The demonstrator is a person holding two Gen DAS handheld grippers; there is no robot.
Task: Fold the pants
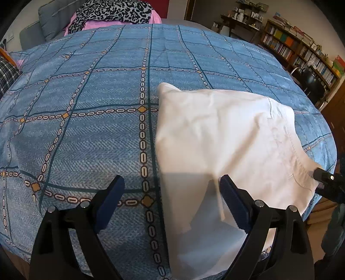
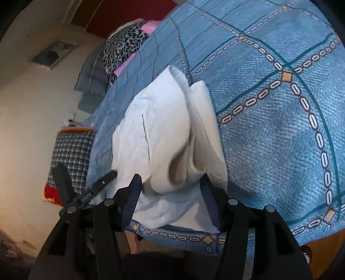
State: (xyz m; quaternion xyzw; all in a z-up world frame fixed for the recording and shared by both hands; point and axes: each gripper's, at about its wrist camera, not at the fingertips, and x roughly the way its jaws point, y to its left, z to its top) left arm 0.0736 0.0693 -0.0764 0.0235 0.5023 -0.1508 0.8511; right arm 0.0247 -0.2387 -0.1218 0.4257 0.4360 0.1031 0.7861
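White pants (image 1: 215, 137) lie folded on the right half of a blue patterned bedspread (image 1: 86, 120), close to its near edge. My left gripper (image 1: 172, 193) hovers open over the pants' left edge. One of its fingers is above the bedspread, the other above the white cloth, and nothing is pinched. My right gripper (image 1: 319, 176) comes in from the right at the pants' near right corner, where the cloth puckers. In the right wrist view a bunched fold of the pants (image 2: 168, 133) fills the gap between the right gripper's (image 2: 171, 193) pads. The left gripper (image 2: 84, 181) shows beyond it.
Leopard-print cloth (image 1: 112, 13) on pink bedding and grey pillows (image 1: 54, 19) lie at the bed's far end. A checked cloth (image 2: 71, 150) sits at the left side. Bookshelves (image 1: 297, 49) and a black chair (image 1: 312, 84) stand to the right of the bed.
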